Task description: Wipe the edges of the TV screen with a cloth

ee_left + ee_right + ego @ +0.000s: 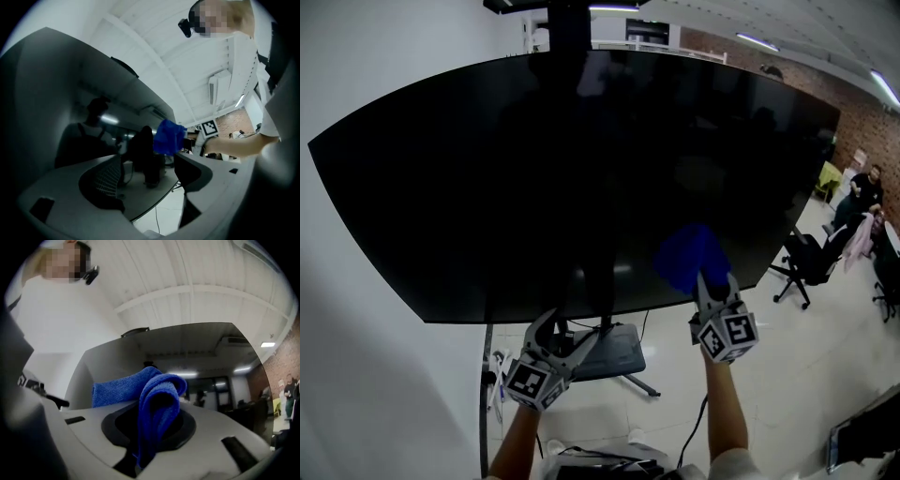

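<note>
Pale glossy floor [787, 375] runs under everything, with a brick wall [862, 112] far off beyond the right-hand side.

Nearest, two bare forearms rise from the bottom of the head view, each carrying tongs with a marker cube.

The left tongs [567, 330] [150, 176] stand spread with nothing between them. Their own view shows only the dark stand column and floor through the gap. They hang just under the bottom edge of the TV screen [581, 169], above the dark stand base [614, 352].

The right tongs [712, 281] [150, 427] sit to the right of the left pair and a little higher. They are pressed together on a blue microfibre cloth [689, 255] [159, 399] [169, 137]. The cloth is folded: one loop bulges up out of the tips and a flat flap lies off to their left.

The cloth rises just beyond the right tongs' tips and overlaps the lower right part of the screen, close above its bottom edge. Whether it presses on the glass I cannot tell.

The screen itself is large, dark and switched off, and it fills most of the space ahead of both tongs.

Farther right of the right tongs stands a black office chair [802, 262]. Beyond it a seated person [862, 192] is near the brick wall.
</note>
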`<state>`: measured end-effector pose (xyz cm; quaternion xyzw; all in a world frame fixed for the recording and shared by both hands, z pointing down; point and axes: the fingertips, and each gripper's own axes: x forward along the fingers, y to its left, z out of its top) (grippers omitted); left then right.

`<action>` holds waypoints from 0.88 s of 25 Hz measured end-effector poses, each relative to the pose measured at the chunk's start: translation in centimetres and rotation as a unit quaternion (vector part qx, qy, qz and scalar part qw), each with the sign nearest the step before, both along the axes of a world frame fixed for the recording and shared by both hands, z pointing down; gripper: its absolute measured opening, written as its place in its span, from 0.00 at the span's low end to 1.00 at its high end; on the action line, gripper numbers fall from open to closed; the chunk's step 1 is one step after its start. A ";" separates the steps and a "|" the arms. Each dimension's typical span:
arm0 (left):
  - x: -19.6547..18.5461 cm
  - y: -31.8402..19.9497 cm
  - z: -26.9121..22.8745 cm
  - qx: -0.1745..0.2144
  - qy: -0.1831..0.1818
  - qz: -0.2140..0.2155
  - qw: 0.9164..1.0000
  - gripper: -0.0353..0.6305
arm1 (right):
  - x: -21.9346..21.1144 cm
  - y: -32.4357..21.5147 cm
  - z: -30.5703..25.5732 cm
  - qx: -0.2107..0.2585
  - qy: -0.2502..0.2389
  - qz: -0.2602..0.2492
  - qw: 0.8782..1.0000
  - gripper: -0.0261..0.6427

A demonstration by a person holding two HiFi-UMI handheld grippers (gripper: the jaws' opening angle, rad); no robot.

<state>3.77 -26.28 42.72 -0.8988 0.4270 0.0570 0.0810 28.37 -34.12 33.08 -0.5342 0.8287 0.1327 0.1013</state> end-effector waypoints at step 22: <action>-4.1 2.0 4.4 -0.034 0.023 -0.141 0.989 0.56 | -11.9 5.9 15.7 -0.091 0.020 -0.061 0.994 0.14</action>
